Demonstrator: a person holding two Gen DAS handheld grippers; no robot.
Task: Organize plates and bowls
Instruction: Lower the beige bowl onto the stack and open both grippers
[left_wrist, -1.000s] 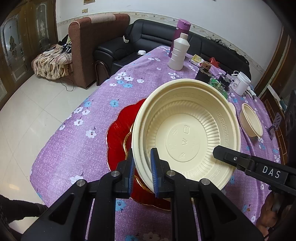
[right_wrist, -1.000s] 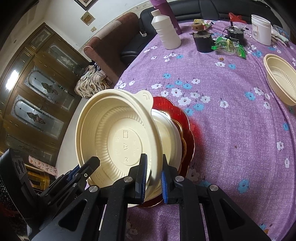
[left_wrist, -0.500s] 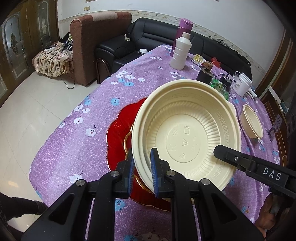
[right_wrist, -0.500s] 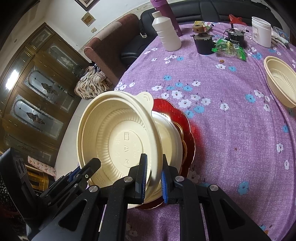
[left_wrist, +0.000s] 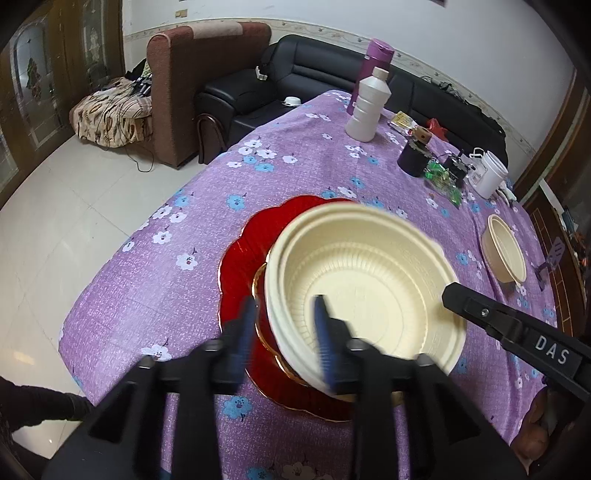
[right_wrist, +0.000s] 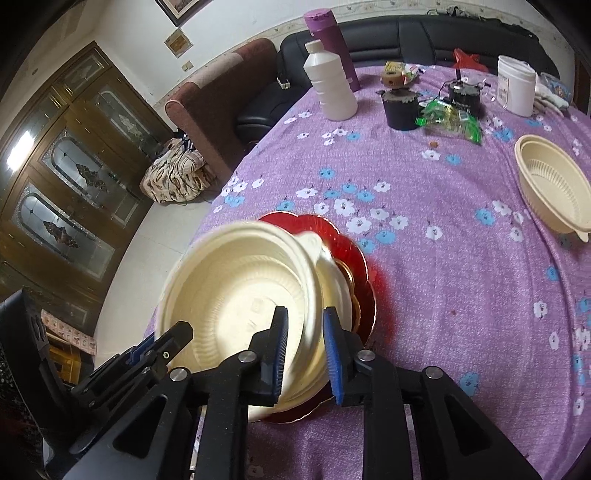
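1. Left wrist view: the left gripper (left_wrist: 284, 325) has its jaws opening, blue pads apart on either side of the near rim of the cream bowl (left_wrist: 365, 291); the pads are blurred and do not press on the rim.
2. The cream bowl sits nested in a second cream bowl, both on the red plate (left_wrist: 247, 251) with a scalloped edge, on the purple flowered tablecloth (left_wrist: 155, 280).
3. Right wrist view: the right gripper (right_wrist: 306, 347) also has its jaws opening, with the bowl's rim between the pads and a gap showing at each side.
4. The bowl is blurred in both views.
5. Another cream bowl (right_wrist: 550, 184) rests alone toward the right edge of the table, well apart from the stack.
6. A white bottle (right_wrist: 332, 88) and a purple flask (right_wrist: 328, 37) stand at the far end.
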